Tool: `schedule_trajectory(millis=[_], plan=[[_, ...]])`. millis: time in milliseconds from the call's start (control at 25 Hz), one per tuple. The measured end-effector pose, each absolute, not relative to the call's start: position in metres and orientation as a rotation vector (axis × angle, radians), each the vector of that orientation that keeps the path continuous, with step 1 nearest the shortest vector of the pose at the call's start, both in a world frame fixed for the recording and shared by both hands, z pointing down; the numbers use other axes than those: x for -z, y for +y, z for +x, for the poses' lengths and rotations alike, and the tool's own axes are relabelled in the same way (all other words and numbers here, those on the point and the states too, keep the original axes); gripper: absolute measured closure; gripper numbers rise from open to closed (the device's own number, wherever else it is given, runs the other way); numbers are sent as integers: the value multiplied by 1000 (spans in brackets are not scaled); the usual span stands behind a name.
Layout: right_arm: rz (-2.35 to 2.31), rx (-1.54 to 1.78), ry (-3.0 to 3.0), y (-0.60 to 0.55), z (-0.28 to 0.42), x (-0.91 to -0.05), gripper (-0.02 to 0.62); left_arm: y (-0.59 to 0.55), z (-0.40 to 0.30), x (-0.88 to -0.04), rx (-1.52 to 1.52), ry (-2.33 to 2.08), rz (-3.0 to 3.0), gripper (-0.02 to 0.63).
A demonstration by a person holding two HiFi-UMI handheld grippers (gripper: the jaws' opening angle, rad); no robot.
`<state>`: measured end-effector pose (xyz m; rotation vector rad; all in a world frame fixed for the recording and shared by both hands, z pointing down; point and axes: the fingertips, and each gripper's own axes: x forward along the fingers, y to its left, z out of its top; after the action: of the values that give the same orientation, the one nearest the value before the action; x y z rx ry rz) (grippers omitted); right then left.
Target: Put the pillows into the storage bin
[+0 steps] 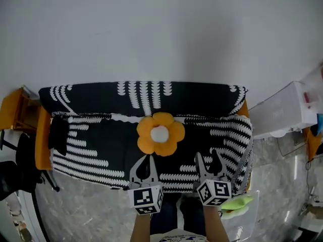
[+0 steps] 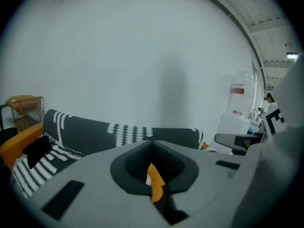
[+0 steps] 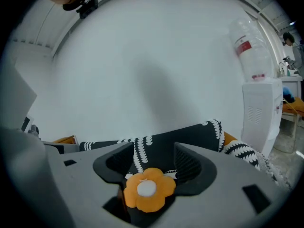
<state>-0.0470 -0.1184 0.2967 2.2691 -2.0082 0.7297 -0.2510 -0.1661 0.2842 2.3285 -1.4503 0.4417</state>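
Task only starting.
- Orange flower pillow [image 1: 160,133] lying mid-frame on black-and-white sofa [image 1: 96,145], ungripped.
- Right gripper [image 1: 208,161] hovering below it, jaws spread, empty.
- Left gripper [image 1: 147,164] hanging lower centre, jaws pressed together, empty.
- Clear storage bin [image 1: 251,221] lower right, possibly already holding yellow-green pillow [image 1: 236,204].

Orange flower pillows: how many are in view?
1. The orange flower pillow lies mid-seat on the black-and-white sofa. No second one shows in any view; more could be hidden outside the frames.
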Motion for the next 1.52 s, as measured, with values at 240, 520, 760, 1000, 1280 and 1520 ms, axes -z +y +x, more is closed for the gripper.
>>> schedule_trajectory(millis=[240,520,760,1000,1280,1520], plan=[[2156,-808,-2055,-155,-87,-329,313,-184,-288,-310,-458,-1494,2243,592],[2048,-903,-2047,-177,-109,-381,311,-195,-312,-348,-480,-1531,2151,592],[1989,-1067,-2014,-182,-113,-434,311,-192,-324,-383,-514,-1559,2066,592],[1893,-1212,-1964,-184,-113,-507,311,-185,-328,-430,-551,-1592,1968,592],[1781,-1394,-1976,-188,-124,-591,310,-168,-319,-487,-583,-1593,1897,592],[1702,-1596,-1974,-189,-141,-652,272,-153,-313,-530,-616,-1590,1842,592]])
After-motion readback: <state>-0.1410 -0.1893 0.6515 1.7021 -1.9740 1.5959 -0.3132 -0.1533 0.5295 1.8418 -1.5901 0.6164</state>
